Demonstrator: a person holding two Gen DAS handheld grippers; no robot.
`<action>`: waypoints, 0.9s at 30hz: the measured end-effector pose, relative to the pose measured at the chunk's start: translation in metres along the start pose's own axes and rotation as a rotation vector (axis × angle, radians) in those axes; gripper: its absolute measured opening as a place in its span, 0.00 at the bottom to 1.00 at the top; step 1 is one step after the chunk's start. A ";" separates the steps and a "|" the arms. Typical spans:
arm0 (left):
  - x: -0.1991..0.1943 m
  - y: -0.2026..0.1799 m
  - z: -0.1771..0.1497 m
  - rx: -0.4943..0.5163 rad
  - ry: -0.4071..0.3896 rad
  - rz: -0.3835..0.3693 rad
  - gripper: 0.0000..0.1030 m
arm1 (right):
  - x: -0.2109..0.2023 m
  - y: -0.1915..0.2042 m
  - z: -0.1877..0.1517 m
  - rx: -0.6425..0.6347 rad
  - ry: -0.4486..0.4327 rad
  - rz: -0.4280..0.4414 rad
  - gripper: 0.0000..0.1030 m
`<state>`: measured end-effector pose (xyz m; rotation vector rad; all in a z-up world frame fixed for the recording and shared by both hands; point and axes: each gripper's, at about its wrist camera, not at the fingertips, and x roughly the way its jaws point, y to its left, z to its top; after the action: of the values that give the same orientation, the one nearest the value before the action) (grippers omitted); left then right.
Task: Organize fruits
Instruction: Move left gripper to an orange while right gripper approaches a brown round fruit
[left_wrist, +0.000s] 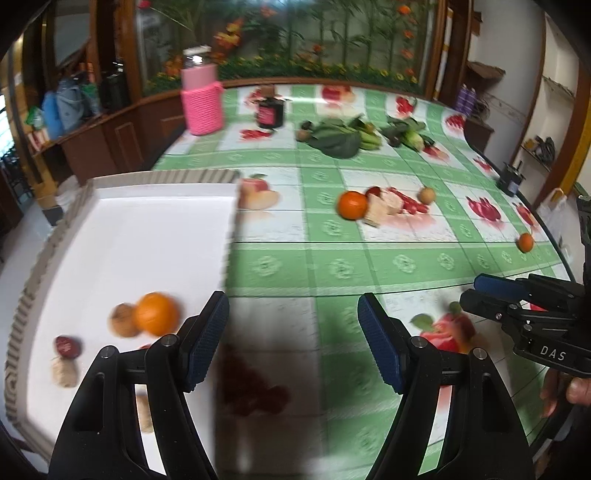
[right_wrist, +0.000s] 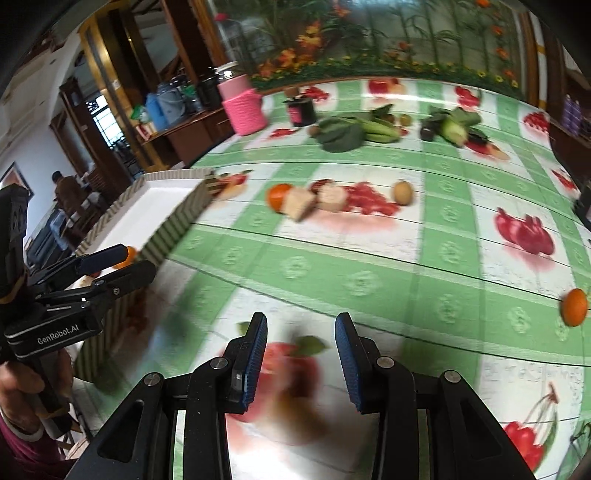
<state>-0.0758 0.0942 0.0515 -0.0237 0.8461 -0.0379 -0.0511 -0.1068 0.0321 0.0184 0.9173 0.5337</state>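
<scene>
Orange and smooth-skinned, the round loose orange (left_wrist: 352, 205) lay near the middle of the surface (left_wrist: 332, 266), touching a pale tan wedge-shaped piece (left_wrist: 375, 211); it would likely be firm, light and apt to roll, best taken across its widest girth. A smaller orange (left_wrist: 525, 242) sat close to the surface's right edge, a small tan round fruit (left_wrist: 426, 195) lay beside the wedge. Another orange (left_wrist: 155, 314), a brown round fruit (left_wrist: 123, 319) and a dark red one (left_wrist: 66, 347) already lay in the white shallow tray (left_wrist: 129, 236) at the left edge. The left claw (left_wrist: 291, 339) stood wide apart and empty; the right claw (right_wrist: 301, 363) was narrower, also empty. The glossy green-checked fruit-print cloth looked slippery. Greens (left_wrist: 340, 138) lay toward the far edge.
</scene>
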 end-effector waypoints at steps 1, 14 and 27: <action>0.004 -0.004 0.003 0.006 0.009 -0.007 0.71 | -0.002 -0.007 0.001 0.009 -0.003 -0.009 0.36; 0.067 -0.039 0.046 0.029 0.080 0.028 0.71 | -0.013 -0.059 0.002 0.077 -0.021 -0.031 0.36; 0.112 -0.066 0.068 0.025 0.120 -0.028 0.71 | -0.007 -0.076 0.007 0.088 -0.017 0.007 0.36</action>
<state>0.0480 0.0240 0.0151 -0.0102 0.9653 -0.0770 -0.0167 -0.1743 0.0232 0.1055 0.9242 0.4982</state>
